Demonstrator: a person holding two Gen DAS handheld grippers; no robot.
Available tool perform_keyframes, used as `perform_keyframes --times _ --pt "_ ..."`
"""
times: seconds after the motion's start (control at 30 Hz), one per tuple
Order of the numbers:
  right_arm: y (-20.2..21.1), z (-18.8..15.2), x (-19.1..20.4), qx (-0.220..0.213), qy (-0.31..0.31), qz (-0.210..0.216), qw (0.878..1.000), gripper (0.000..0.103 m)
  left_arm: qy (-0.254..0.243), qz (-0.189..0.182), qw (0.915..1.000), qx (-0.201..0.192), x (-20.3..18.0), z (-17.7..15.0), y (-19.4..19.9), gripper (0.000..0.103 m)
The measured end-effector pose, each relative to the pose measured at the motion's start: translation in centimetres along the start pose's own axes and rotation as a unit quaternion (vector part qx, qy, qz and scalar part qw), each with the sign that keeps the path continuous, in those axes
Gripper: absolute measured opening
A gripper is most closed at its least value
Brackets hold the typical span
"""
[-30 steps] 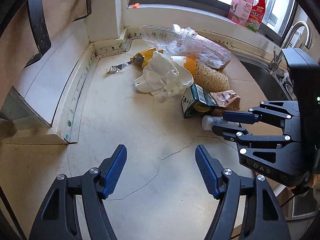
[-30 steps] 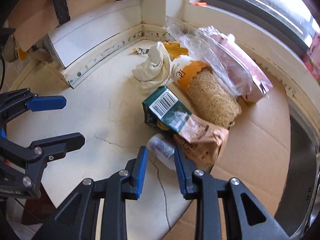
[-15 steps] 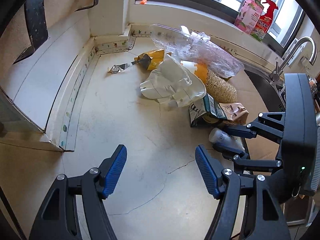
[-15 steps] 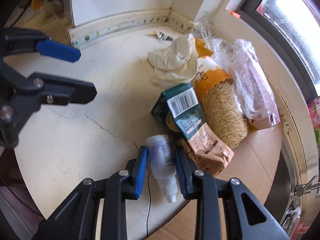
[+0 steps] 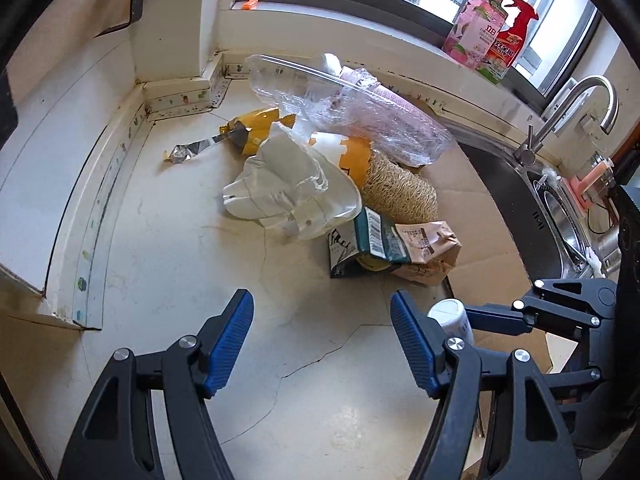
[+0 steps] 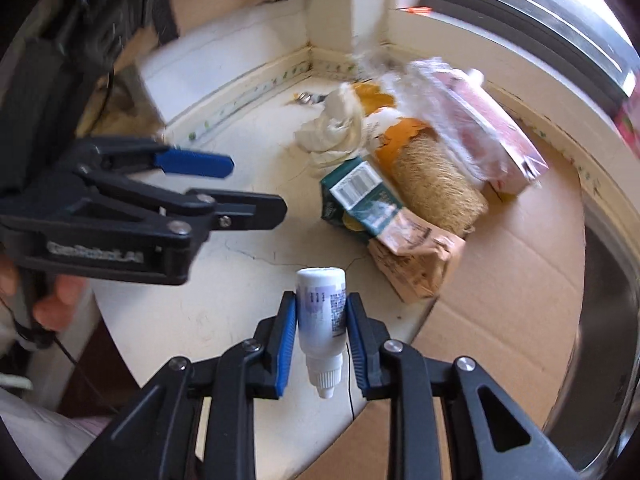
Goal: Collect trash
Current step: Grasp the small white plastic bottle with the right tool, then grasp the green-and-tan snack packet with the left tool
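My right gripper (image 6: 321, 326) is shut on a small white dropper bottle (image 6: 322, 312) and holds it above the counter's front edge, nozzle toward the camera. The bottle also shows in the left wrist view (image 5: 452, 318), between the right gripper's fingers (image 5: 496, 316). My left gripper (image 5: 322, 340) is open and empty over bare counter; it also shows in the right wrist view (image 6: 228, 184). A trash pile lies beyond: a crumpled white bag (image 5: 288, 192), a green and tan packet (image 5: 392, 244), an orange-labelled fibrous roll (image 5: 396, 188), a clear plastic wrapper (image 5: 348, 108), a yellow wrapper (image 5: 252, 132).
Flattened cardboard (image 5: 476, 216) lies under the pile's right side. A steel sink (image 5: 560, 216) with a tap (image 5: 572, 104) is to the right. Spray bottles (image 5: 492, 36) stand on the window ledge. A raised white ledge (image 5: 60, 184) runs along the left.
My right gripper has lifted the dropper bottle off the counter and pulled back toward the front edge. The left gripper moved slightly closer to the pile and stays open.
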State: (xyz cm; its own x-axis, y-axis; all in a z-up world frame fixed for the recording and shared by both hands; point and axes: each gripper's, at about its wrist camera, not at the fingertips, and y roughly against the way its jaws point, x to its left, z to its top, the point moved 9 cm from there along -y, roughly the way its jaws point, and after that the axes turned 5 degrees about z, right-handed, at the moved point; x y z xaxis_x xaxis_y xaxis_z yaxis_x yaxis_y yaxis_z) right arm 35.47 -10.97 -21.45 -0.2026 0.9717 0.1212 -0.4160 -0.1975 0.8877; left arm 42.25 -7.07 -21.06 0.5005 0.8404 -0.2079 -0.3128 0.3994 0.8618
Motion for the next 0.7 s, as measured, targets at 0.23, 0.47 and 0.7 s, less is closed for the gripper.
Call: perform_keyframes --times 0.23,0.47,0.7 --pt "3.2 -0.1 -2.5 -0.056 -0.106 0.020 0.993 0.024 0.033 -0.025 0.9991 0.003 -1.4 2.5 -1.9 0.074" --pt "4.1 -1.1 -3.6 -0.072 -0.137 0.012 0.988 0.024 0.052 0.018 0.9985 0.005 -2.7 4.4 -4.4 0.074" --pt "4.5 -2.3 -5.0 -0.085 -0.173 0.004 0.981 0.024 0.078 0.068 0.9943 0.026 -2.3 4.9 -7.1 0.074"
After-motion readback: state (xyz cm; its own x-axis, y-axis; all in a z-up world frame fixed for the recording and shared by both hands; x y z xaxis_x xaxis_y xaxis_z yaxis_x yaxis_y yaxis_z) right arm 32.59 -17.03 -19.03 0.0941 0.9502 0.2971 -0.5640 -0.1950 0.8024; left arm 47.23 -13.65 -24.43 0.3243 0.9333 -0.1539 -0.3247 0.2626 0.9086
